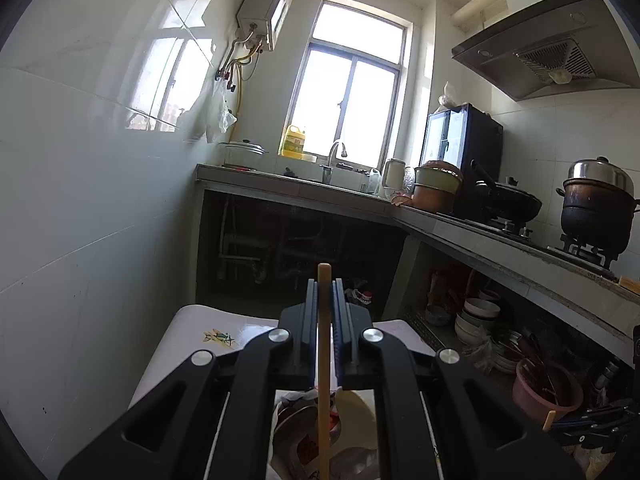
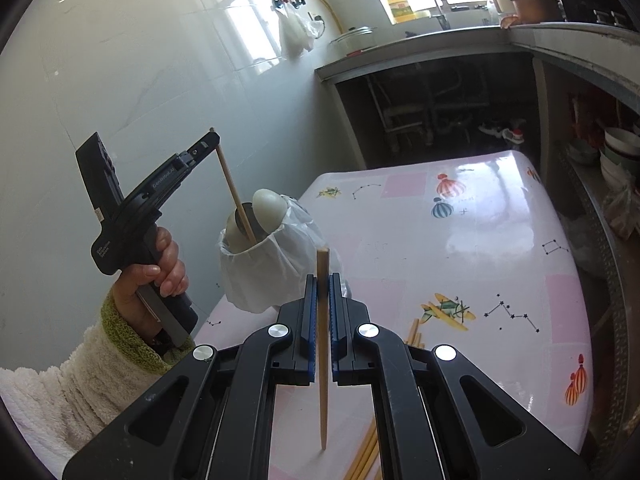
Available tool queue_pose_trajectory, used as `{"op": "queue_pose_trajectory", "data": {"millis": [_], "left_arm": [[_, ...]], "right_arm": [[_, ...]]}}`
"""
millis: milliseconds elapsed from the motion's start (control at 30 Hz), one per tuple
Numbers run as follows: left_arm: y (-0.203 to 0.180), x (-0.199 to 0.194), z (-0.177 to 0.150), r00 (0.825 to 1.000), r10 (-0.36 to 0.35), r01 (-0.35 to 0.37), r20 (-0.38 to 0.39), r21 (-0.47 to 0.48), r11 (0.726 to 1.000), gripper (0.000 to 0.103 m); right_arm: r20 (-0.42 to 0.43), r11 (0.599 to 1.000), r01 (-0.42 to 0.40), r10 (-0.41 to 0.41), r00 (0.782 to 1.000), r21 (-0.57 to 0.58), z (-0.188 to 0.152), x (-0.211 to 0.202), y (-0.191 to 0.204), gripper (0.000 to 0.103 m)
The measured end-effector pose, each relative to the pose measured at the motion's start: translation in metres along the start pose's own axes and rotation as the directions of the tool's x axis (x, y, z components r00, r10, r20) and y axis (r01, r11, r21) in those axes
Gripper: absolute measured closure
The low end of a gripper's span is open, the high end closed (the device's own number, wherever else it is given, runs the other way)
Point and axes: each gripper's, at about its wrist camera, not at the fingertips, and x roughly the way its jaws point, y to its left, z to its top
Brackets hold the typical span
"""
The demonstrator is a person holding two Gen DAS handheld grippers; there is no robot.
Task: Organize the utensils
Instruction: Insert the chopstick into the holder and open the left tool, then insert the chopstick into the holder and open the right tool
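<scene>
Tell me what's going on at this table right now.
A person is sorting chopsticks with two handheld grippers. The left gripper is clamped on a chopstick whose lower end is inside the plastic-lined utensil holder, beside pale spoons. The right gripper is clamped on another chopstick above the patterned tablecloth. More loose chopsticks lie underneath.

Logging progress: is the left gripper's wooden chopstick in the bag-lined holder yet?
In: the wooden chopstick slants from the left gripper into the bag-lined holder.
</scene>
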Motion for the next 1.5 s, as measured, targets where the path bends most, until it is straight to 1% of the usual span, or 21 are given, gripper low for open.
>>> {"op": "queue_pose_trajectory", "data": {"millis": [67,233,267,400,500,533,567,667,700,767,867,900,967,1100,1200,1267,1367,1500], "left_arm": [[-0.002,-0.004,-0.005,1.0,0.001,0.0,-0.02,0.029,1.0,0.097],[-0.003,-0.01,-0.019,0.996,0.034,-0.027,-0.086,0.087,0.996,0.096],[-0.002,-0.013,-0.02,0.996,0.044,-0.036,-0.083,0.094,0.995,0.096],[0.002,-0.022,-0.016,0.992,0.048,-0.037,-0.119,0.095,0.995,0.095],[0.004,-0.027,-0.012,0.988,0.032,-0.02,-0.15,0.08,0.997,0.093],[0.004,-0.03,-0.011,0.988,0.031,-0.019,-0.154,0.081,0.997,0.086],[0.003,-0.034,-0.01,0.988,0.032,-0.019,-0.153,0.082,0.996,0.075],[0.004,-0.049,-0.007,0.99,0.022,-0.012,-0.139,0.074,0.997,0.056],[0.005,-0.054,-0.006,0.991,0.019,-0.01,-0.136,0.069,0.998,0.054],[0.008,-0.066,-0.007,0.991,0.014,-0.008,-0.13,0.049,0.999,0.043],[0.016,-0.082,-0.014,0.988,0.02,-0.019,-0.15,0.011,1.0,0.035],[0.019,-0.088,-0.017,0.987,0.029,-0.029,-0.16,0.0,1.0,0.034],[0.025,-0.099,-0.025,0.983,0.05,-0.053,-0.178,-0.012,0.999,0.028],[0.032,-0.123,-0.038,0.977,0.104,-0.104,-0.183,0.008,0.994,0.022],[0.034,-0.137,-0.051,0.974,0.122,-0.121,-0.192,0.021,0.992,0.018],[0.035,-0.143,-0.06,0.969,0.127,-0.122,-0.212,0.039,0.992,0.016],[0.037,-0.148,-0.073,0.963,0.147,-0.139,-0.228,0.051,0.989,0.014],[0.044,-0.149,-0.092,0.949,0.13,-0.131,-0.286,0.019,0.991,0.014]], "right_arm": [[0.003,1.0,-0.001,0.001,1.0,-0.003,0.0,-0.002,0.001,0.099],[0.015,1.0,0.006,-0.006,1.0,-0.007,0.0,-0.009,0.004,0.099],[0.017,1.0,0.009,-0.008,1.0,-0.008,0.0,-0.01,0.005,0.099],[0.027,1.0,0.018,-0.018,0.999,-0.019,0.001,-0.018,0.013,0.099],[0.04,0.999,0.026,-0.025,0.999,-0.03,0.003,-0.024,0.022,0.099],[0.045,0.999,0.03,-0.028,0.999,-0.036,0.004,-0.026,0.024,0.099],[0.051,0.998,0.036,-0.033,0.998,-0.043,0.005,-0.028,0.027,0.099],[0.07,0.997,0.049,-0.045,0.997,-0.061,0.012,-0.035,0.036,0.099],[0.077,0.996,0.052,-0.047,0.996,-0.067,0.015,-0.037,0.039,0.099],[0.093,0.995,0.059,-0.051,0.994,-0.081,0.022,-0.041,0.045,0.099],[0.121,0.993,0.06,-0.047,0.992,-0.103,0.034,-0.048,0.055,0.099],[0.132,0.992,0.057,-0.043,0.99,-0.111,0.039,-0.05,0.059,0.099],[0.156,0.991,0.051,-0.031,0.987,-0.126,0.051,-0.055,0.066,0.099],[0.224,0.986,0.033,0.005,0.975,-0.165,0.079,-0.066,0.084,0.099],[0.28,0.982,0.034,0.02,0.96,-0.188,0.103,-0.068,0.098,0.099],[0.308,0.981,0.029,0.033,0.951,-0.193,0.118,-0.064,0.105,0.099],[0.329,0.981,-0.006,0.071,0.942,-0.195,0.136,-0.049,0.11,0.099],[0.319,0.981,-0.018,0.08,0.944,-0.192,0.147,-0.018,0.112,0.099]]}}
